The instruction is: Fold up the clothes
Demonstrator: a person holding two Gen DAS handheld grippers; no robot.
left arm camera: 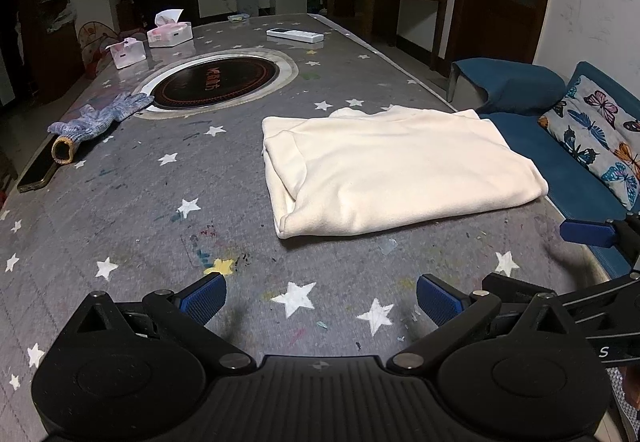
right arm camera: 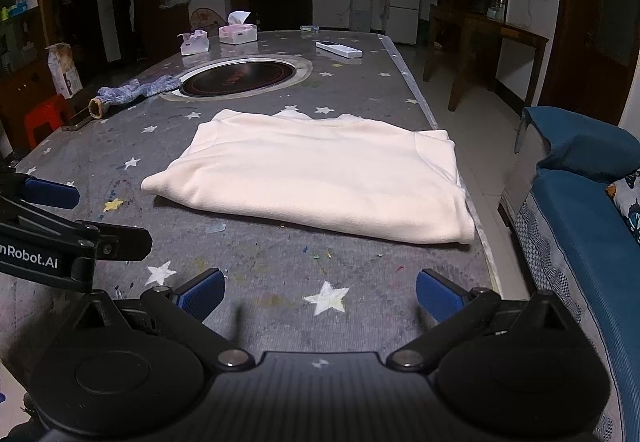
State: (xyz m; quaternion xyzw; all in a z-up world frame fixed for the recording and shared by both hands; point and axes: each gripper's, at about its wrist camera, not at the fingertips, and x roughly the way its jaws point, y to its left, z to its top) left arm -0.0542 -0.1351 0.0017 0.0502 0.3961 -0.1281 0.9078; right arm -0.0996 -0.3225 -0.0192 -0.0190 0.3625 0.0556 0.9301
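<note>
My left gripper (left arm camera: 321, 300) and right gripper (right arm camera: 319, 292) hover over the table (left arm camera: 120, 202) near its front edge, both with jaws spread wide and empty. The cream garment (left arm camera: 396, 166), folded into a rectangle, lies flat against the table's right edge, well apart from both grippers.

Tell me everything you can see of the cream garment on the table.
The cream garment is a soft, fleece-like piece, plain and unprinted, folded into a thick rectangle of several layers. It lies flat on the grey star-patterned table cover, beside the table edge nearest the blue sofa. Layered folds show along one side, and a little of an under layer peeks out at the far edge. Neither gripper touches it: the left gripper and right gripper are open, short of it.
</note>
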